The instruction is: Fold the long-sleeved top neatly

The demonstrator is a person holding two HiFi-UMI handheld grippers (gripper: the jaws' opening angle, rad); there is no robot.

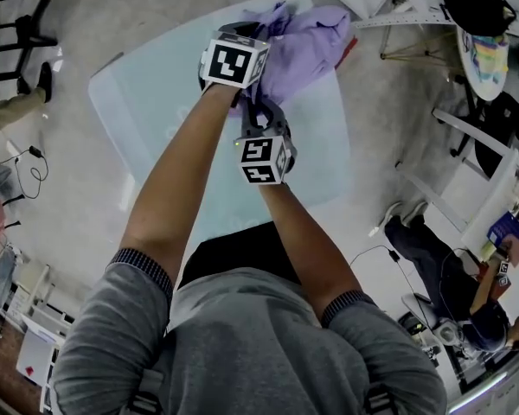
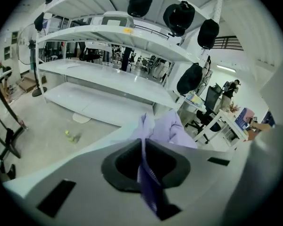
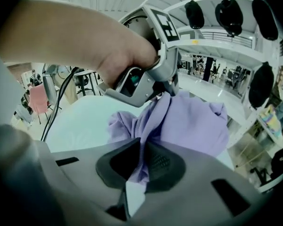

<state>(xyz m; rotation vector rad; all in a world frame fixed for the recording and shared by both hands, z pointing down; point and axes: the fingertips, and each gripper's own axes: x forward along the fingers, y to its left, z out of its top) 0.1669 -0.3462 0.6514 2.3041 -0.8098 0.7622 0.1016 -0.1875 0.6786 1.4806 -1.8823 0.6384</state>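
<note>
The purple long-sleeved top (image 1: 307,46) lies crumpled at the far side of the pale glass table (image 1: 156,102). My left gripper (image 1: 258,35) is shut on a fold of it; a strip of purple cloth (image 2: 146,182) runs pinched between its jaws. Just nearer to me, my right gripper (image 1: 256,115) is shut on another edge of the top (image 3: 188,121), and a white label (image 3: 134,197) shows below the pinch. From the right gripper view the left gripper (image 3: 172,92) appears above, holding the cloth lifted. Both grippers stand close together over the heap.
A white shelf rack (image 2: 108,74) with black caps (image 2: 140,1) stands beyond the table. To the right are white desks and a chair (image 1: 480,171), with a seated person (image 1: 441,266). A black stand (image 1: 22,24) is at the far left.
</note>
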